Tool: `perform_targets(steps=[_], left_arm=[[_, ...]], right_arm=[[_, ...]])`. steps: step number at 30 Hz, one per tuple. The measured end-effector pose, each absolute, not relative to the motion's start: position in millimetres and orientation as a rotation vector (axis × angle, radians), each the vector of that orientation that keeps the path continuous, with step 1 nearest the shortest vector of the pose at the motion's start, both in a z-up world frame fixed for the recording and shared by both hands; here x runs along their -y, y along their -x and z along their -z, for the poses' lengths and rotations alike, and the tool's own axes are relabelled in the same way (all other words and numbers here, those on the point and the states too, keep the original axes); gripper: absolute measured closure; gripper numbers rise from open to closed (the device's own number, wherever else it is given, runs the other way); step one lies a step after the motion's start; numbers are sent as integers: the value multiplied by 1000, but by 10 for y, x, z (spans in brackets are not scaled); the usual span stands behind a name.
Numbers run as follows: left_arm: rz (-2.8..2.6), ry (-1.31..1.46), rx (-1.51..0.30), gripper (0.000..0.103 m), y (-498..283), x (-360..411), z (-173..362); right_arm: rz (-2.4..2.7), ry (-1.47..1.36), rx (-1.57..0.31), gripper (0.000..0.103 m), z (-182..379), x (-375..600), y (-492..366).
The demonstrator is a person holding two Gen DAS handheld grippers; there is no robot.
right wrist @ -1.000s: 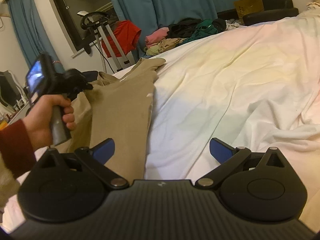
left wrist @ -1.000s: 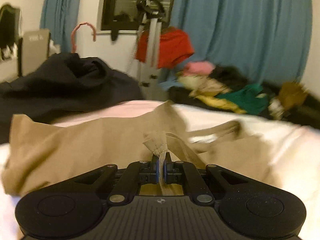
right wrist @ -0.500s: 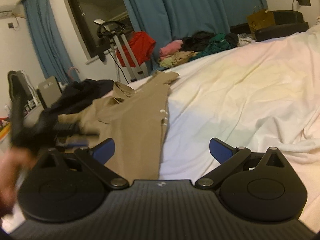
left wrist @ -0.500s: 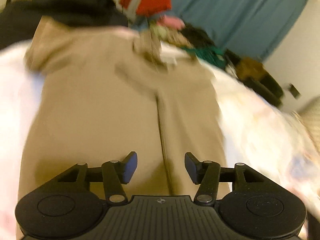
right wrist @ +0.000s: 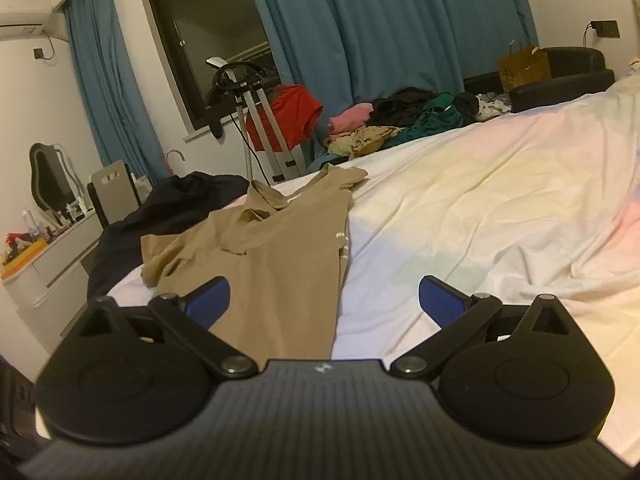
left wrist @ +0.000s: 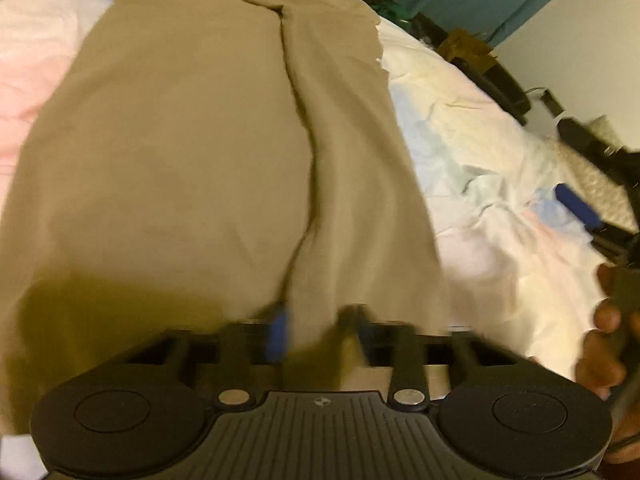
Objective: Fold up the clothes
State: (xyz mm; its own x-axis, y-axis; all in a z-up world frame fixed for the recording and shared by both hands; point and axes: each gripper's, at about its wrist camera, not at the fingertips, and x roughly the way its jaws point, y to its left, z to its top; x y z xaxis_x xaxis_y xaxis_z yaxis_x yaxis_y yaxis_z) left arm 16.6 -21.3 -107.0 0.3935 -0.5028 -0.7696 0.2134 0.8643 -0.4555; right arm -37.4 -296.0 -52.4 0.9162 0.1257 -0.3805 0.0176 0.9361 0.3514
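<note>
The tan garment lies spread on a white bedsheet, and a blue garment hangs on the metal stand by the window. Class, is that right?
One detail is wrong: the garment on the metal stand is red, not blue. The right wrist view shows it. The tan garment does lie on the white bedsheet.

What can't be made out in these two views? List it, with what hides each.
Left wrist view: the left hand-held gripper is motion-blurred, jaws closing; whether they pinch the tan shirt is unclear.
Left wrist view: the person's hand is cut off by the right edge.
Right wrist view: the shirt's near end is hidden behind the right hand-held gripper.
</note>
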Motion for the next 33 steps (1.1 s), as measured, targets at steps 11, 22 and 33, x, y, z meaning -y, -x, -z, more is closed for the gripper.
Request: perform_targets(steps=[11,22,33], left_arm=[[481,159,-954,55,205,378,731],[324,70,-683,32,-361,-104,291],[326,151,-696,34,-953,-386,627]], right_arm=[[-127,-288,-410,12,333,2709,345],[-242,-20,-550,80,250,1909,-1483],[-81,251,-702,82,1096,1410,-3521]])
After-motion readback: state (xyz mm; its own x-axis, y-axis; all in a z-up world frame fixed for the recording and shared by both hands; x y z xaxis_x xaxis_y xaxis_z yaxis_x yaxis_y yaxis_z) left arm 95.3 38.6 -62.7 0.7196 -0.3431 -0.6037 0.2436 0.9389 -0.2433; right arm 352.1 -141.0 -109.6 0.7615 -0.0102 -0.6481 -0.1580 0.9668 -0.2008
